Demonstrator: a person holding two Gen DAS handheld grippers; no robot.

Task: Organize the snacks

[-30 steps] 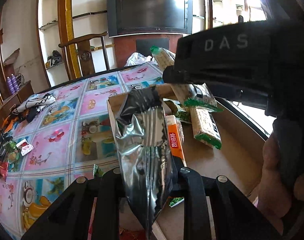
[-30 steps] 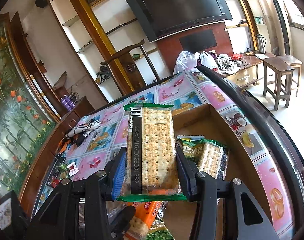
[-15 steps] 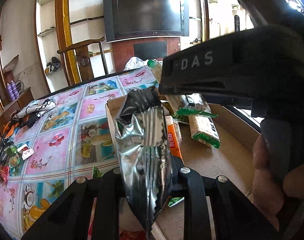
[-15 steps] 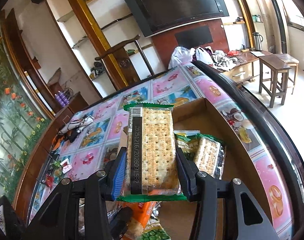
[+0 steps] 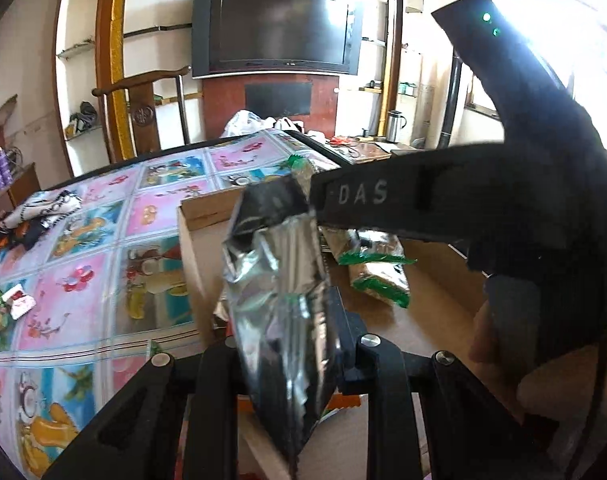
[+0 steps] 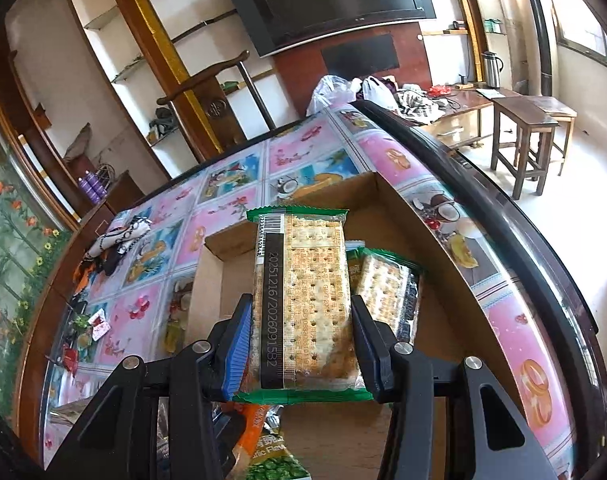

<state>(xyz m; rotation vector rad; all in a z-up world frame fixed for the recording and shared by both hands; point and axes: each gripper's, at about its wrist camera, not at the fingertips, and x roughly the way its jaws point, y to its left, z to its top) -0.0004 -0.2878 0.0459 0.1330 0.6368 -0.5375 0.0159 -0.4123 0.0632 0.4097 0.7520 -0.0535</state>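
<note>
Left gripper (image 5: 287, 344): black, near the bottom of the left wrist view; its jaws are pressed nearly together on a crinkly silver foil snack bag (image 5: 277, 300).
Silver foil bag: it stands up tall between the jaws, over the near left part of the box.
Right gripper (image 6: 301, 344): black with a blue pad on its left finger; its jaws are partly apart and squeeze a clear cracker pack with green ends (image 6: 303, 300) from both sides.
Cracker pack: held flat side up, above the box, with a black date strip along its left side.
Box: a shallow brown cardboard box (image 6: 387, 200) sits on the table, near the table's right edge.
In the box: a second green-edged cracker pack (image 6: 387, 292) lies just right of the held one; an orange snack pack (image 6: 255, 424) and a green pea snack bag (image 6: 275, 468) lie at the near end.
Table: covered with a shiny cloth of pink and blue fruit pictures (image 6: 231, 208).
Far left of the table: a black and white cloth bundle (image 6: 119, 236) and a few small wrappers (image 6: 97, 322).
Person: a hand (image 5: 499, 344) holds the right gripper's handle, seen at the right of the left wrist view.
</note>
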